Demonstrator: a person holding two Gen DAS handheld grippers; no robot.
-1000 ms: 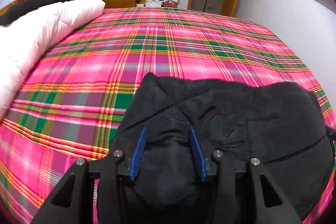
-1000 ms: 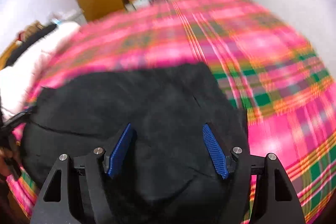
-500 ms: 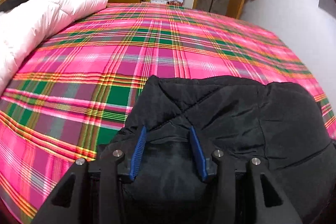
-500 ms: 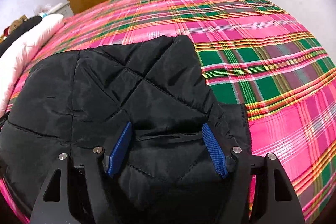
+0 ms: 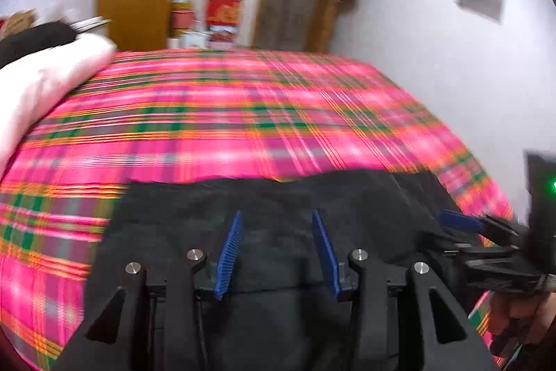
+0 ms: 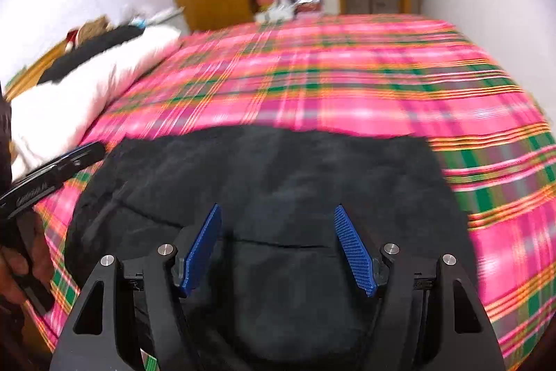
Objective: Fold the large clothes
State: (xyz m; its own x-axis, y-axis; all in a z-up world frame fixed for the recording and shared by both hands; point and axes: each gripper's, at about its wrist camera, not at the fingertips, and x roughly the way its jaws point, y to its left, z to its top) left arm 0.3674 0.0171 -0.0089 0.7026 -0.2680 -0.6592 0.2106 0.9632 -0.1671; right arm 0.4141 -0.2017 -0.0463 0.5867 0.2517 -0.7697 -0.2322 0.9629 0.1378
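Black padded jacket [image 6: 271, 183] lies crosswise on the plaid bed [image 6: 347, 86], directly beneath both hand-held grippers, left [image 5: 276, 252] and right [image 6: 278, 249], each with jaws apart, gripping nothing

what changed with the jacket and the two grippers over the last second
Both grippers pulled back and up from the black jacket: it now looks farther off, more of the far wall shows, and each gripper has come into the other's view. The left gripper and right gripper grasp nothing, jaws open above the fabric as before. The jacket stayed folded on the plaid bedspread.
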